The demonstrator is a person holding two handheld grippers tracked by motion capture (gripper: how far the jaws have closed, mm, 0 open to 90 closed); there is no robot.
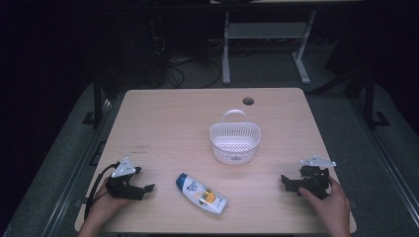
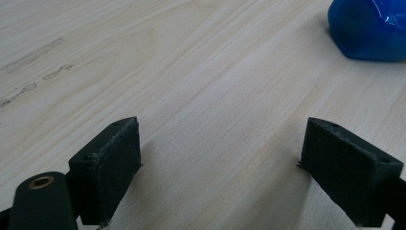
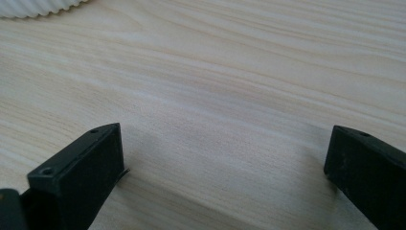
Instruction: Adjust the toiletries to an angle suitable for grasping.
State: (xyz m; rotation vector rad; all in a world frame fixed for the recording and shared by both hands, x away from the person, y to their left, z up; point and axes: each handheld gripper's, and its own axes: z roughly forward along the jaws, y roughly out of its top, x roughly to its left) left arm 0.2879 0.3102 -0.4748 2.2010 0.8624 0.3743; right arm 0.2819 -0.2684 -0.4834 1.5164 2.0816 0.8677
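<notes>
Both hands rest low on the table, left tool and right tool gaping, empty.

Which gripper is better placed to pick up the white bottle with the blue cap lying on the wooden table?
Probably the left gripper. Its open jaws point toward the white bottle with the blue cap, whose cap lies nearest it. The right gripper, also open, sits farther from the bottle.
</notes>
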